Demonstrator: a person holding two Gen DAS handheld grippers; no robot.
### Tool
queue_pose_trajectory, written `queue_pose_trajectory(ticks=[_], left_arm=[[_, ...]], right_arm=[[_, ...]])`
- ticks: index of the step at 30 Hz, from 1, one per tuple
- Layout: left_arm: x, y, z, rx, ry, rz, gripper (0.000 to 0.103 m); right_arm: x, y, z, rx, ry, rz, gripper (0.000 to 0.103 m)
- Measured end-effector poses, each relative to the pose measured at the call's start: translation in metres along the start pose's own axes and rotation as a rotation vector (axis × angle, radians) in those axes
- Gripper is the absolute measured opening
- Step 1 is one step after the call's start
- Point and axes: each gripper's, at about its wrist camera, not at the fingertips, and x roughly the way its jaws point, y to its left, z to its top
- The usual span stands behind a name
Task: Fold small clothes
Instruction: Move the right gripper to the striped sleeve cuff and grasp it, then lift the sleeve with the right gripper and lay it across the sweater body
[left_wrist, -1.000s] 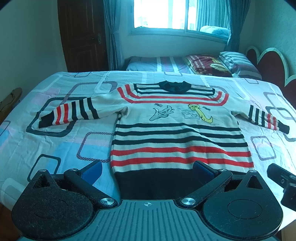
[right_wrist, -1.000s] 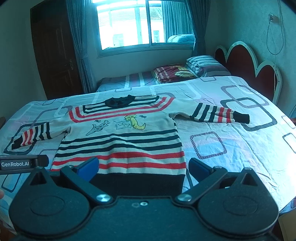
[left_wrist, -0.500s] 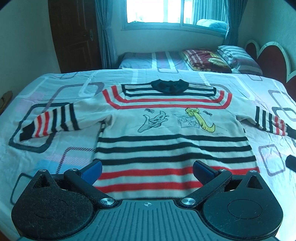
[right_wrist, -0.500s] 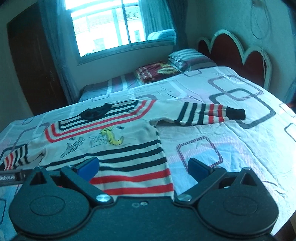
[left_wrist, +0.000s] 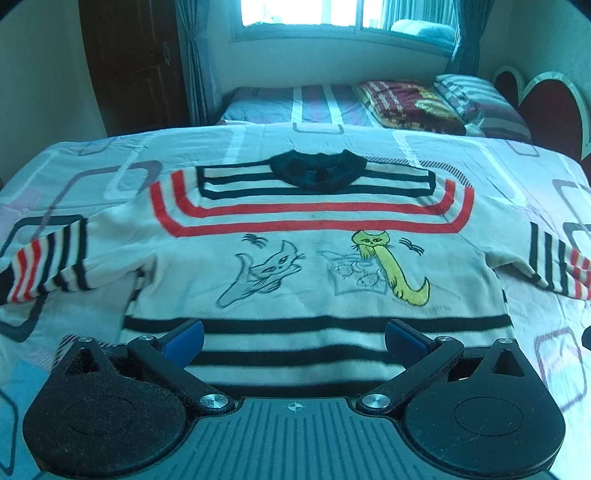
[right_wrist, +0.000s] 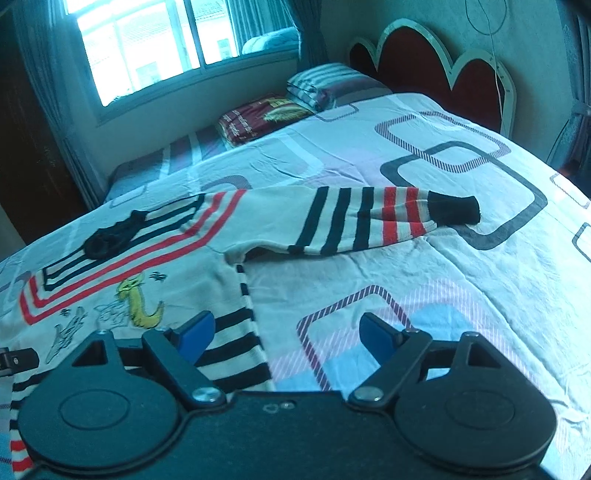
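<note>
A small cream sweater (left_wrist: 314, 266) with black and red stripes, a black collar and two cat drawings lies flat, face up, on the bed, both sleeves spread out. My left gripper (left_wrist: 293, 338) hovers open over its lower striped body, nothing between the blue pads. In the right wrist view the sweater's right side edge (right_wrist: 247, 306) runs between the fingers of my right gripper (right_wrist: 286, 332), whose jaws are closing but do not press on the cloth. The right sleeve (right_wrist: 369, 218) stretches out ahead, ending in a black cuff (right_wrist: 456, 208).
The bed sheet (right_wrist: 461, 280) has rounded-square patterns. Pillows and a folded maroon blanket (left_wrist: 410, 105) lie at the far end below a window. A scalloped red headboard (right_wrist: 436, 70) stands on the right, a dark wooden door (left_wrist: 136, 62) on the left.
Both grippers moved forward and down over the sweater; its hem dropped out of view. The right gripper swung toward the right sleeve and its jaws narrowed.
</note>
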Motion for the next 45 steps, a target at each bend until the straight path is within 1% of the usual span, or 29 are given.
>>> queue_pose_trajectory(ticks=[5,9,14,21,23,25,26,27,28,30,32,33,35,38,39,41,42,44,45], left_arm=[[0.031,-0.02,0.02,0.006,0.017,0.005,0.103],[0.055,-0.037,0.033,0.03,0.028,0.009,0.103],[0.088,-0.054,0.045,0.04,0.055,0.016,0.103],[0.119,-0.064,0.055,0.025,0.08,0.02,0.103],[0.127,-0.065,0.058,0.02,0.085,0.027,0.103],[0.133,-0.063,0.062,0.013,0.088,0.038,0.103],[0.135,-0.062,0.063,0.008,0.086,0.042,0.103],[0.136,-0.06,0.064,0.006,0.085,0.046,0.103],[0.137,-0.059,0.064,0.006,0.083,0.049,0.103],[0.138,-0.055,0.065,0.007,0.082,0.056,0.103],[0.139,-0.05,0.065,0.005,0.084,0.062,0.103],[0.138,-0.046,0.065,0.001,0.084,0.067,0.103],[0.137,-0.036,0.066,-0.012,0.08,0.079,0.103],[0.132,-0.017,0.068,-0.05,0.068,0.106,0.103],[0.13,-0.01,0.068,-0.064,0.065,0.116,0.103],[0.126,0.004,0.07,-0.091,0.058,0.141,0.103],[0.125,0.012,0.071,-0.104,0.055,0.152,0.103],[0.122,0.026,0.071,-0.129,0.047,0.169,0.103],[0.121,0.032,0.071,-0.139,0.044,0.176,0.103]], right_arm=[[0.038,-0.019,0.019,0.034,0.018,-0.038,0.08],[0.074,-0.047,0.032,0.08,0.048,-0.09,0.076],[0.109,-0.076,0.046,0.126,0.067,-0.153,0.074],[0.145,-0.108,0.064,0.213,0.071,-0.2,0.072],[0.154,-0.114,0.068,0.225,0.072,-0.208,0.07],[0.161,-0.119,0.072,0.226,0.053,-0.224,0.069],[0.163,-0.12,0.074,0.226,0.036,-0.234,0.064],[0.165,-0.122,0.077,0.228,0.018,-0.242,0.052],[0.166,-0.123,0.078,0.236,0.003,-0.243,0.046],[0.167,-0.128,0.082,0.264,-0.023,-0.241,0.028],[0.164,-0.123,0.084,0.258,-0.062,-0.246,0.017],[0.161,-0.118,0.086,0.243,-0.092,-0.234,0.014],[0.153,-0.096,0.093,0.184,-0.153,-0.193,0.012],[0.142,-0.047,0.103,0.067,-0.218,-0.075,0.01],[0.14,-0.024,0.107,0.012,-0.228,-0.019,0.009],[0.136,0.021,0.108,-0.069,-0.23,0.1,0.009],[0.136,0.047,0.106,-0.109,-0.218,0.173,0.009],[0.138,0.088,0.096,-0.175,-0.186,0.282,0.009],[0.141,0.108,0.089,-0.203,-0.154,0.341,0.009]])
